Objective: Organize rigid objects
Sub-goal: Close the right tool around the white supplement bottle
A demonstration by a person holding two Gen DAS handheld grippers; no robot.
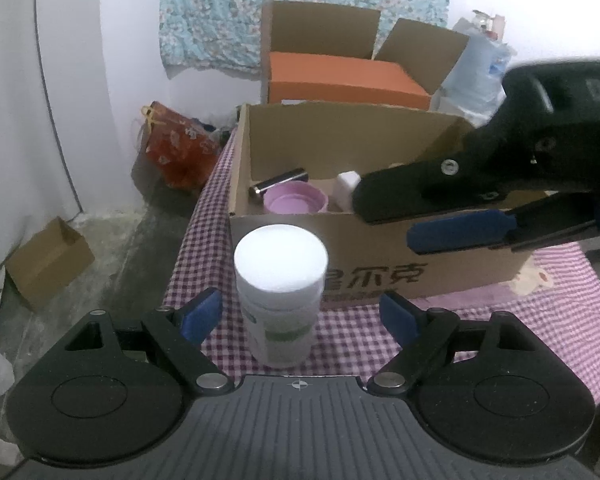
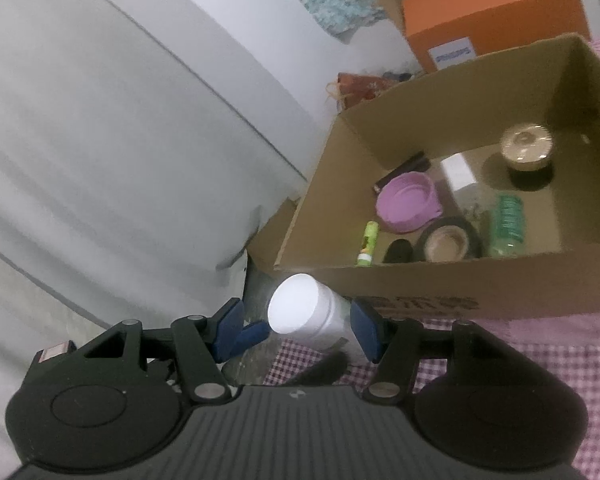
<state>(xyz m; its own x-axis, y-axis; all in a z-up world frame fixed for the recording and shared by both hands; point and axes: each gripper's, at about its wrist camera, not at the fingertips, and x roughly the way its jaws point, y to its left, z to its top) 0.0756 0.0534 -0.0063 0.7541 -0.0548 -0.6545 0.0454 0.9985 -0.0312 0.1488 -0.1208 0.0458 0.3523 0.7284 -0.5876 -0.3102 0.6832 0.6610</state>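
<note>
The left hand-held gripper [image 1: 300,312] stands spread around the upright white plastic lidded jar [image 1: 280,296] on the checked tabletop [image 1: 500,320], ready to pinch it. The jar waits beside the open cardboard box [image 1: 380,248], whose emptier corner suits it; the right hand-held gripper [image 2: 296,328] is likewise spread.

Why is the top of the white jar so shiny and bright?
Left wrist view: light glares on the white jar lid, washing it out, and the right gripper looks blurry. Right wrist view: the lid glows too; the cardboard box looks bent.
</note>
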